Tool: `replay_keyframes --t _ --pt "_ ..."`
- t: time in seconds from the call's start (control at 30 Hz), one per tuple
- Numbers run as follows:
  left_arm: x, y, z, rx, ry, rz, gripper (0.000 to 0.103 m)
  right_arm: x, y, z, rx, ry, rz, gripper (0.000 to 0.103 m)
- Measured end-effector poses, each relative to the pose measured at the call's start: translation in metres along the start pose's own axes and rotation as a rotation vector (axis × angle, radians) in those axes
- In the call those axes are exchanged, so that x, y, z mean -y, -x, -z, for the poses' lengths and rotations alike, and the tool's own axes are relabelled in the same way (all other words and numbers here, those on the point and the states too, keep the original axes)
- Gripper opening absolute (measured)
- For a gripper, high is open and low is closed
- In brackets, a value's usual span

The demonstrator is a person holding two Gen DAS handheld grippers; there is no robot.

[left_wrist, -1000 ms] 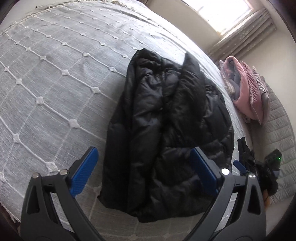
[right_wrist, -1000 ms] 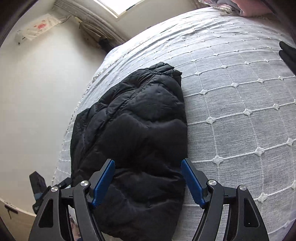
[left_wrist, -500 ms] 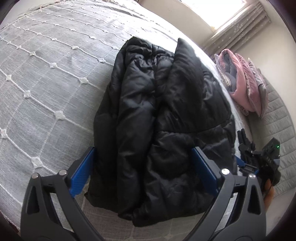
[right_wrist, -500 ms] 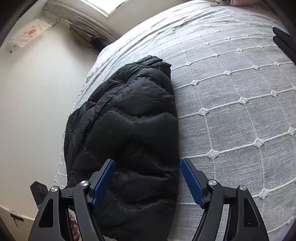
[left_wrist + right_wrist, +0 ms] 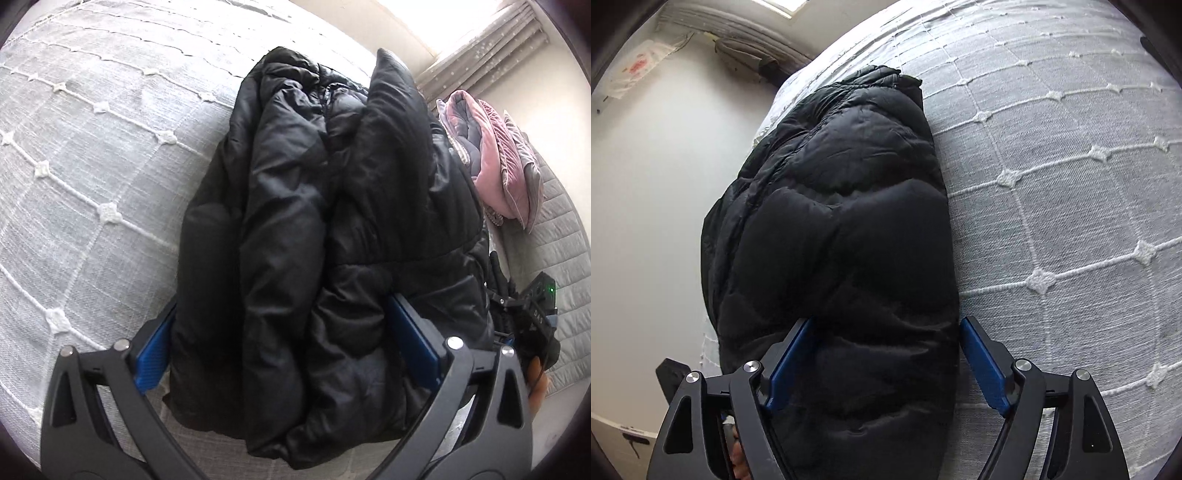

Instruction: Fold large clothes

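A black puffer jacket, folded lengthwise, lies on the grey quilted bed. My left gripper stands wide open astride the jacket's near end, one blue pad at each flank and partly hidden by the puffy cloth. In the right wrist view the same jacket runs along the bed's left side. My right gripper has its jaws opening around the near end: the left pad sits against the padding, the right pad at the jacket's outer edge. That right gripper's body also shows beyond the jacket in the left wrist view.
Pink and grey bedding is piled at the far right on a quilted mattress. Curtains hang at the window behind. In the right wrist view a pale wall runs close along the bed's left edge.
Both grippers have come down and closer onto the jacket, whose near end now sits between each pair of jaws. The right jaws have spread slightly wider.
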State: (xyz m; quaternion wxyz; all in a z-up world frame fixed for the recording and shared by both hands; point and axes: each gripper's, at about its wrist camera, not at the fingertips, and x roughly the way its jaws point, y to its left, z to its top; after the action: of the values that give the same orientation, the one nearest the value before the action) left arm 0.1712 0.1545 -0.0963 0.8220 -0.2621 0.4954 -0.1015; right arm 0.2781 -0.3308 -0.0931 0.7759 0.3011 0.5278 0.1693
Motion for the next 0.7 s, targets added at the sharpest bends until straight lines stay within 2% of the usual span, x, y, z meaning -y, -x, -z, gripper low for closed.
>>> replay_keyframes --t 0.23,0.43,0.7 --pt "-0.003 0.001 0.0 -0.004 0.008 0.007 0.103 0.005 -0.012 0.002 -0.016 -0.066 -0.055 0.083" --pt "0.006 -0.003 -0.002 -0.001 0.017 -0.016 0.103 -0.001 -0.019 0.008 -0.004 -0.072 -0.041 0.086" --pt "0.004 -0.008 -0.002 -0.002 0.04 0.004 0.103 0.002 -0.029 0.013 0.004 -0.1 -0.063 0.088"
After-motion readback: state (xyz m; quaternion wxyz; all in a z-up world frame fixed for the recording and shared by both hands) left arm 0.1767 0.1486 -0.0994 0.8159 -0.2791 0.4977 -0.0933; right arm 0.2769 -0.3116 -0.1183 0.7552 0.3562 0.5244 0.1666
